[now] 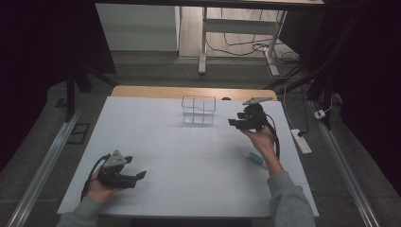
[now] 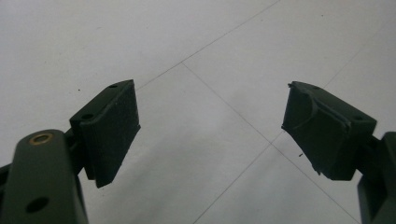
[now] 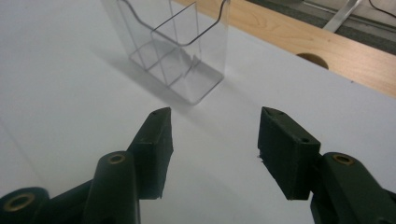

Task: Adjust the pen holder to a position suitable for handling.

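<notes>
White table (image 1: 189,161) lay bare under both my claws. Clear plastic organiser (image 1: 198,110), upright and divided into compartments, stood just ahead of my right claw (image 1: 235,123), apart from it; nothing sat between those spread jaws. My left claw (image 1: 140,176) stood released, well apart from the organiser, nothing gripped.

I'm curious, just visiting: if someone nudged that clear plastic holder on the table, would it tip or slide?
The clear holder looks thin-walled and empty, so it is probably light and stiff. It stands taller than its flat base, so a push near the top might tip it. On the smooth white table, a low push would likely slide it.
</notes>
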